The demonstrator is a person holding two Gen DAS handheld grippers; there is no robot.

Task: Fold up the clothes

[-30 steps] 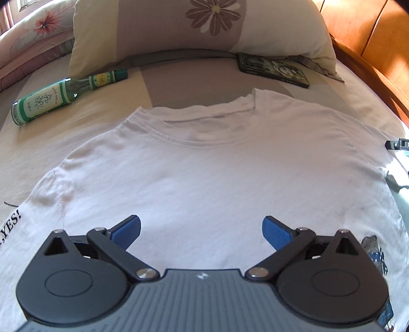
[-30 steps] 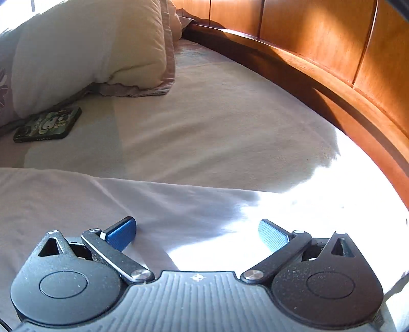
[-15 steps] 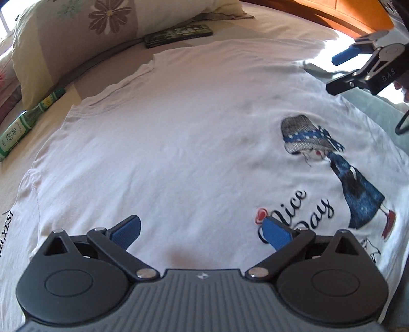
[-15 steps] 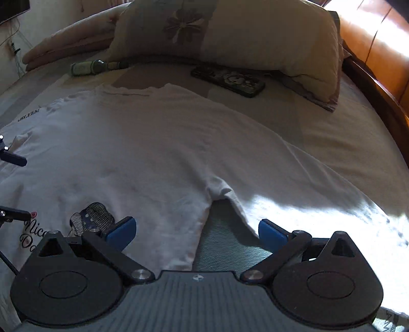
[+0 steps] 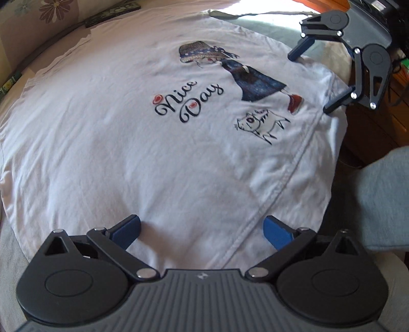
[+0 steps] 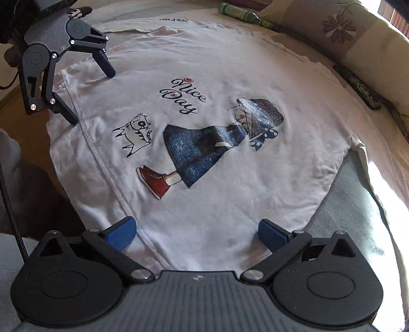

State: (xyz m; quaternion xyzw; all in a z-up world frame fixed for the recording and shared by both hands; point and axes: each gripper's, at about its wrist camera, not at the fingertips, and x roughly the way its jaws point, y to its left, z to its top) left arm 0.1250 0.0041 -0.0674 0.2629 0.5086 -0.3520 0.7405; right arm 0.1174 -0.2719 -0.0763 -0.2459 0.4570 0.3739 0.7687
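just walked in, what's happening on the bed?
A person holds a gripper in each hand over a white T-shirt printed "Nice Day", spread flat and face up on the bed. The left gripper and right gripper are both open at the shirt's bottom hem, one near each corner, with nothing gripped. No fold is made yet. A green bottle and a phone lie near the pillow.

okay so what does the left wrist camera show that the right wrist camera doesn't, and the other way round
Only the left wrist view shows the right gripper, open at the hem of the t-shirt, and a light blue sleeve. Only the right wrist view shows the left gripper, open at the hem's other end, and the whole green bottle. Both show the white t-shirt spread flat, its Nice Day print, the phone and the flowered pillow.
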